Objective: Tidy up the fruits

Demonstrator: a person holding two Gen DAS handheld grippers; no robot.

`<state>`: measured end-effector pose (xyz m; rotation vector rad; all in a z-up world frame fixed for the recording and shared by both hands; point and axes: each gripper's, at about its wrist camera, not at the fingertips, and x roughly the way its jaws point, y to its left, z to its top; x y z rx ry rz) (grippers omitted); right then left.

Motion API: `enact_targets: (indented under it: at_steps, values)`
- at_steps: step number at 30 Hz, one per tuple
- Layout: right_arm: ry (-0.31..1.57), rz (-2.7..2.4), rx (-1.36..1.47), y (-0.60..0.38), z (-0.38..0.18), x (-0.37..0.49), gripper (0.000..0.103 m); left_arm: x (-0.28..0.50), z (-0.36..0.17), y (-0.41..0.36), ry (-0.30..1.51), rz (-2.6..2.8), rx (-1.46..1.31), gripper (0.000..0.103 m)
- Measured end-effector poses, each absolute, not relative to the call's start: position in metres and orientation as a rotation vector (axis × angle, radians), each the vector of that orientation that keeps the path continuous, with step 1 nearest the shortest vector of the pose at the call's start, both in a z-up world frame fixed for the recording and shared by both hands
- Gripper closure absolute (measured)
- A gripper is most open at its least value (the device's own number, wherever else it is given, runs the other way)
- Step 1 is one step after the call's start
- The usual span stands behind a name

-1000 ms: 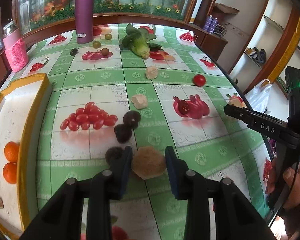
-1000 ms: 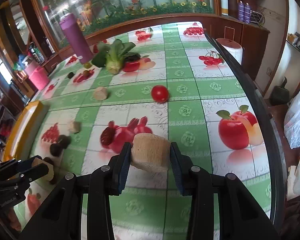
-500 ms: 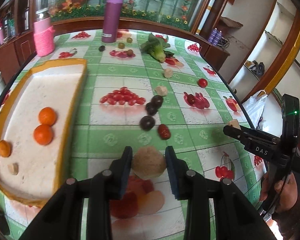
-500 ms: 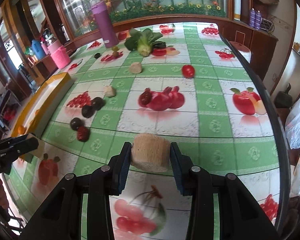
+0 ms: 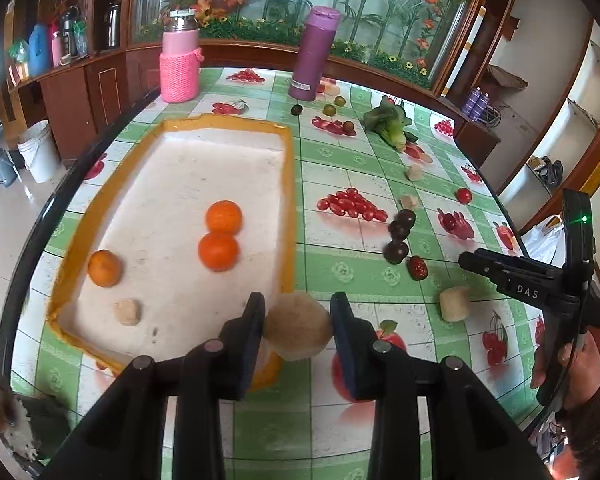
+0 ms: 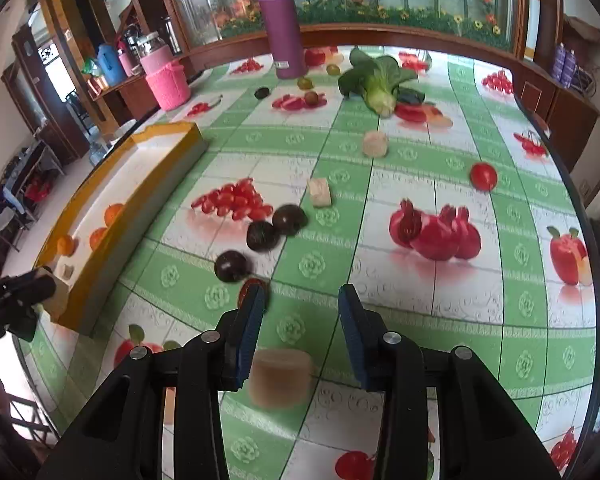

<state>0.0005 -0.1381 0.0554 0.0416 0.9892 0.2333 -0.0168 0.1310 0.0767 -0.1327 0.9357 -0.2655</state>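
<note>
My left gripper (image 5: 298, 320) is shut on a round tan fruit (image 5: 298, 330) and holds it over the near right corner of the yellow-rimmed tray (image 5: 288, 200). The tray holds three oranges (image 5: 224, 218) and a small tan piece (image 5: 127, 312). My right gripper (image 6: 302, 312) is open and empty above the table. A tan cylinder piece (image 6: 280, 378) lies blurred below its jaws; it also shows in the left wrist view (image 5: 454, 303). Dark plums (image 6: 262, 236), a red date (image 5: 417, 268) and a tomato (image 6: 483, 176) lie on the tablecloth.
A purple bottle (image 5: 314, 54), a pink-sleeved jar (image 5: 179, 66), a bok choy (image 6: 374, 80), small green fruits (image 6: 305, 83) and more tan pieces (image 6: 375, 144) stand at the far side. The table edge (image 6: 580, 216) curves down the right.
My left gripper carried the round tan fruit left to the tray's corner. My right gripper opened and let go of the tan cylinder, which now lies below it.
</note>
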Motion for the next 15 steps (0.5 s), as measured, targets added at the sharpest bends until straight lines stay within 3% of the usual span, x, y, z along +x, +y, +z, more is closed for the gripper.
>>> enact_targets:
  at_steps: [2, 13, 15]
  values:
    - [1.008, 0.27, 0.05, -0.142, 0.05, -0.007, 0.047, -0.021, 0.075, 0.132, 0.944, -0.279, -0.138, 0.066]
    - [1.017, 0.416, -0.113, -0.101, 0.023, -0.025, 0.046, -0.043, 0.062, 0.103, 0.998, -0.383, -0.131, 0.066]
    - [1.036, 0.388, -0.135, -0.1, 0.016, -0.019, 0.065, -0.045, 0.062, 0.1, 1.004, -0.393, -0.129, 0.066]
